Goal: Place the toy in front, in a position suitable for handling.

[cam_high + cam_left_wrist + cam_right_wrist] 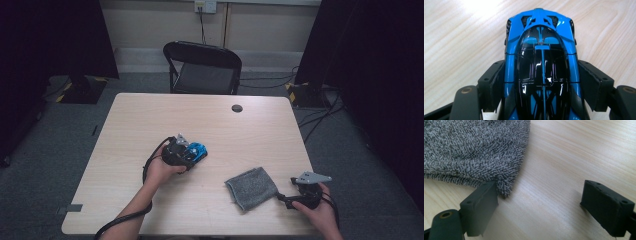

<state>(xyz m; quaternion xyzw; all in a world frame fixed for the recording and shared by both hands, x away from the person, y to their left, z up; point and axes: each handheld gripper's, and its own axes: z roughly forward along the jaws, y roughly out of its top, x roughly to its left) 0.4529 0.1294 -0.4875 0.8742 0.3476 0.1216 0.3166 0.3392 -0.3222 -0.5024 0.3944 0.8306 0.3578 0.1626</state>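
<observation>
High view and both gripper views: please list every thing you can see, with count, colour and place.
toy car: one, blue and black, on the table left of centre, between the left gripper's jaws
cloth: one, grey, folded, on the table near the front right
table: one, light wood, with a dark round cap in its far part
chair: one, black, behind the table
wall socket: one, pale, on the far wall
left gripper: one, black, shut on the toy car's sides
right gripper: one, black, jaws open, one jaw beside the cloth's corner
hands: two, at the front edge, one on each gripper
</observation>
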